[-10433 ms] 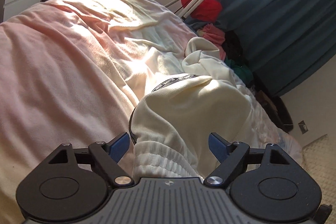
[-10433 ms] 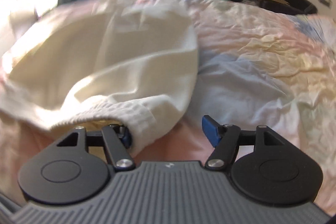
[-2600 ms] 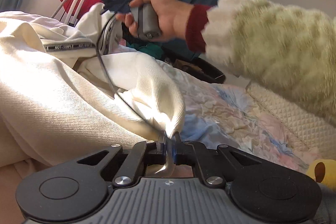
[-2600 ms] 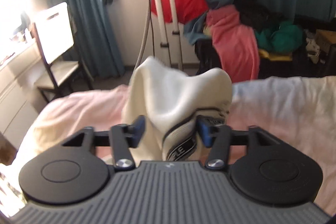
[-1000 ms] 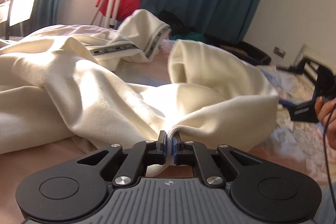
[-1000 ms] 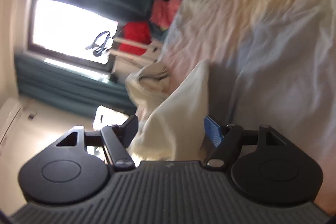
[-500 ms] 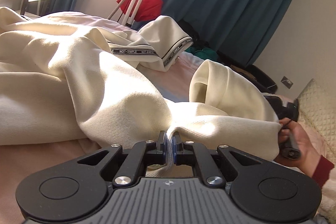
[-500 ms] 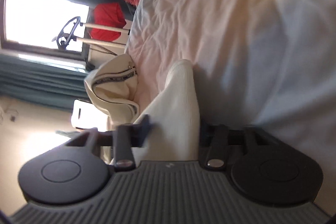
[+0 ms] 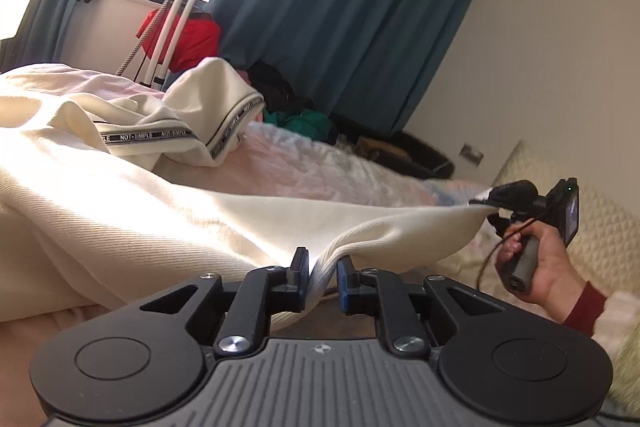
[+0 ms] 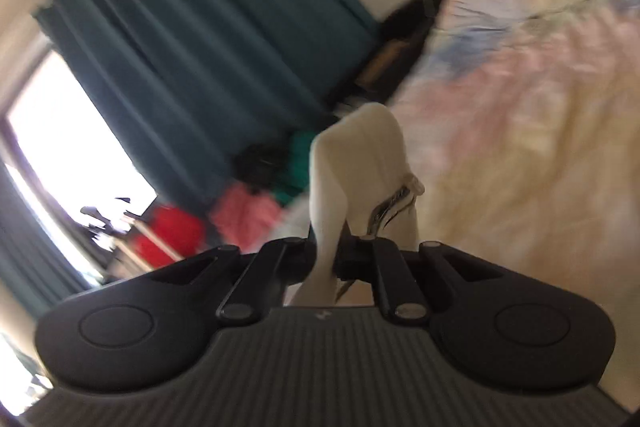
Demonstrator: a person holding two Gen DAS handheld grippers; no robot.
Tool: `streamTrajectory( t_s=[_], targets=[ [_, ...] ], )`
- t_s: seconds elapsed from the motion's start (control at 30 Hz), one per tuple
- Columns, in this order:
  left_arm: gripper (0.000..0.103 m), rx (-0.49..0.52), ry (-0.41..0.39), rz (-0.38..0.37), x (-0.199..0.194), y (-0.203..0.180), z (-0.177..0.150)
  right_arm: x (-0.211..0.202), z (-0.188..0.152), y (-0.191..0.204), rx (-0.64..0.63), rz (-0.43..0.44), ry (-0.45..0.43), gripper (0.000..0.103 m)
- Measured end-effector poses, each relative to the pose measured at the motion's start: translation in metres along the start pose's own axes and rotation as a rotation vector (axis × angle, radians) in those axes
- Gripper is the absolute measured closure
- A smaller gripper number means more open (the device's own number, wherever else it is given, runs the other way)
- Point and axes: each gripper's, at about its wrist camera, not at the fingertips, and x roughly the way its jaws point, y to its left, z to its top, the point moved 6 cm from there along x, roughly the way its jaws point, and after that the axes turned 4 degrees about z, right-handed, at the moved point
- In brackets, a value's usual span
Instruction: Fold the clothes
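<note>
Both grippers are clamped onto the same cream ribbed-knit sweatshirt (image 9: 168,223), which is spread over the bed with the pink and pastel floral cover (image 9: 312,163). The left gripper (image 9: 322,267) has its blue-padded jaws pinched on a bunched fold of the hem right in front of the camera, fabric squeezed between them. From there the edge runs taut out to the right, where the right gripper (image 9: 486,203) grips the far corner of the cloth; you can see the person's right hand (image 9: 540,267) around the handle, dark red cuff showing.

The right wrist view is tilted and pretty blurry, but the right gripper (image 10: 326,261) clearly has a pinch of cream cloth clenched between its jaws, with a peak of fabric (image 10: 360,167) sticking up past them.

Further back on the bed the rest of the sweatshirt is heaped up, with a black band reading NOT SIMPLE (image 9: 148,137) showing. Teal curtains (image 9: 352,11) hang behind, and a red bag (image 9: 188,39) sits under the window.
</note>
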Motion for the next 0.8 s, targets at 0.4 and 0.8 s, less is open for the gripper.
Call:
streamTrajectory(
  t_s=[0.4, 0.8],
  targets=[
    [0.016, -0.521, 0.195, 0.162, -0.022, 0.085, -0.014, 0.003, -0.048, -0.093, 0.394, -0.219, 0.288, 0.092],
    [0.038, -1.330, -0.191, 0.346, -0.082, 0.236, -0.038, 0.002, -0.041, -0.106, 0.488, -0.167, 0.185, 0.091]
  ],
)
